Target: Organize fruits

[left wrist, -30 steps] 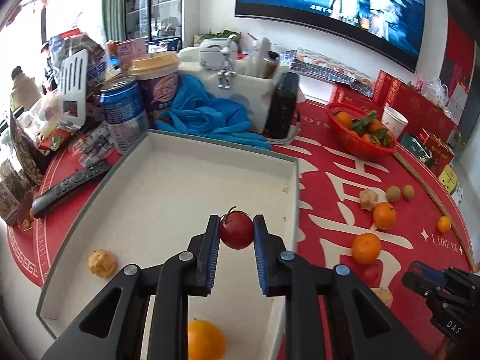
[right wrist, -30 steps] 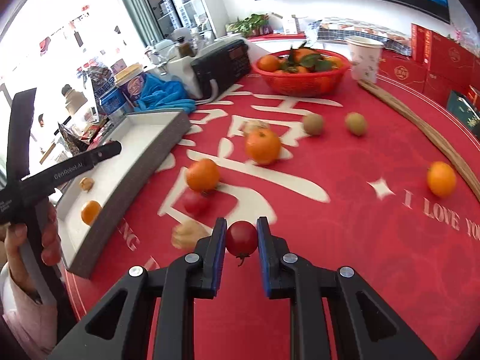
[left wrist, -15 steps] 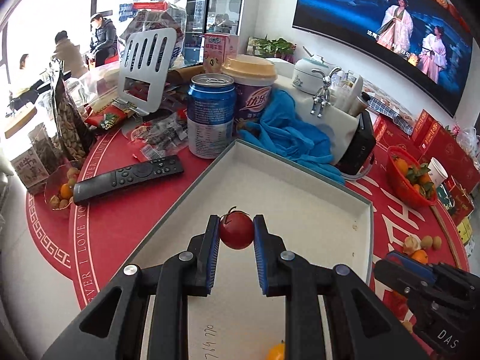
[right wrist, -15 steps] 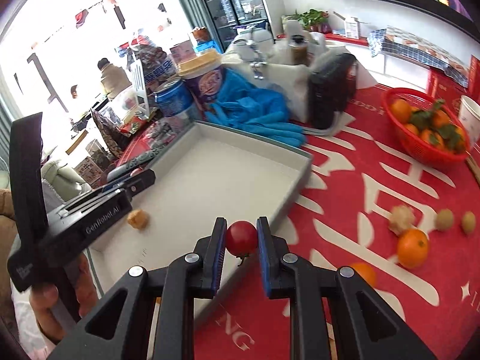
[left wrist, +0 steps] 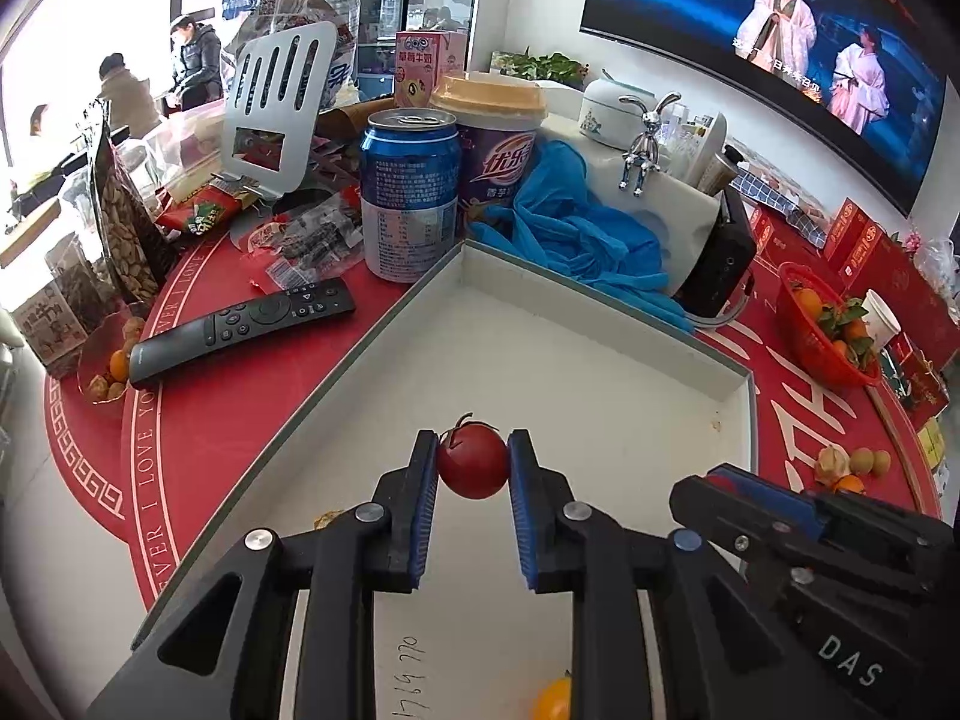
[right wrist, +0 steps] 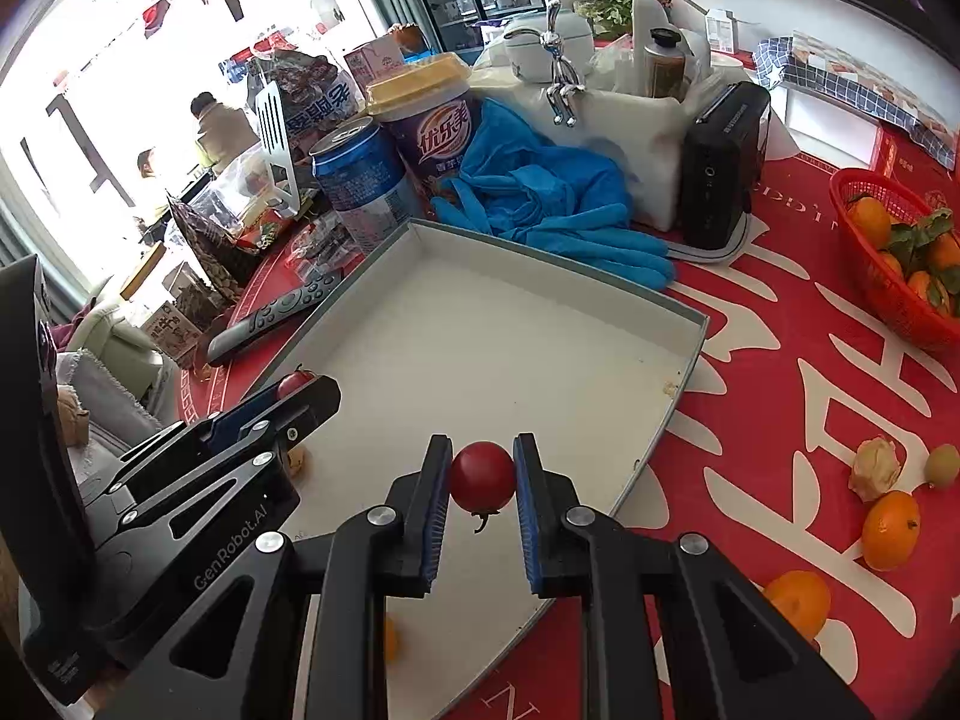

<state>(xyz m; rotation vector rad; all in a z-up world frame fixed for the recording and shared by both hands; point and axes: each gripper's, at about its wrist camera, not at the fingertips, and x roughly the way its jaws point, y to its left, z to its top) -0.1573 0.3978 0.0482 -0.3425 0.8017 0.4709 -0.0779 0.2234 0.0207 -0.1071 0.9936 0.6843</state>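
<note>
My left gripper hangs over the white tray with a red cherry tomato between its blue pads. Its jaws are opening, though the pads still touch the fruit. My right gripper is shut on a second cherry tomato, stem down, above the tray's near right part. In the right wrist view the left gripper shows at the left with its tomato. A small orange and a tan husked fruit lie in the tray.
Loose oranges, a husked fruit and a small green fruit lie on the red cloth at right. A red basket holds oranges. A remote, blue can, cup and blue gloves crowd the tray's far side.
My right gripper carried its tomato from over the red cloth to over the tray. The left gripper, still holding its tomato, swung toward the tray's far left part, and its pads look slightly wider.
</note>
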